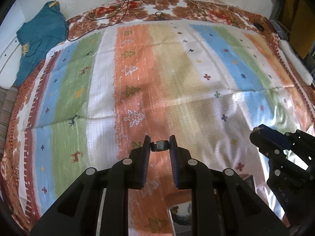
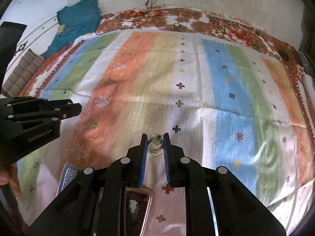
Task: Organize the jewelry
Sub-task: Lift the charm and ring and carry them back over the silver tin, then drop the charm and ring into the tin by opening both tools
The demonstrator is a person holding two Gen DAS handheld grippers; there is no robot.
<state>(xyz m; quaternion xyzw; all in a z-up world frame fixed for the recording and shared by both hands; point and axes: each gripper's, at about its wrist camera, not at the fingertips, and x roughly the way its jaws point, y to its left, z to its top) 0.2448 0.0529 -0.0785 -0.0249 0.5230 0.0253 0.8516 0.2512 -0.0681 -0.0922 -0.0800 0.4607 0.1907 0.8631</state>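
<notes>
In the left wrist view my left gripper (image 1: 159,140) is shut on a small dark shiny ring (image 1: 160,146), which is pinched between the blue pads above the striped cloth (image 1: 137,68). My right gripper (image 2: 155,136) is shut on a bunch of thin gold rings (image 2: 155,149) with a small clear tag. The bunch hangs between the pads over the cloth's white stripe (image 2: 193,98). The right gripper (image 1: 256,132) shows at the right edge of the left wrist view with a gold bit at its tip. The left gripper (image 2: 78,108) shows side-on at the left of the right wrist view.
A blue patterned box (image 2: 66,174) lies on the cloth at the lower left, under the left gripper. A teal garment (image 1: 41,39) and black cables (image 1: 122,5) lie at the back by the wall. A white object (image 1: 295,61) rests at the right edge. A hand (image 2: 6,177) shows at the left.
</notes>
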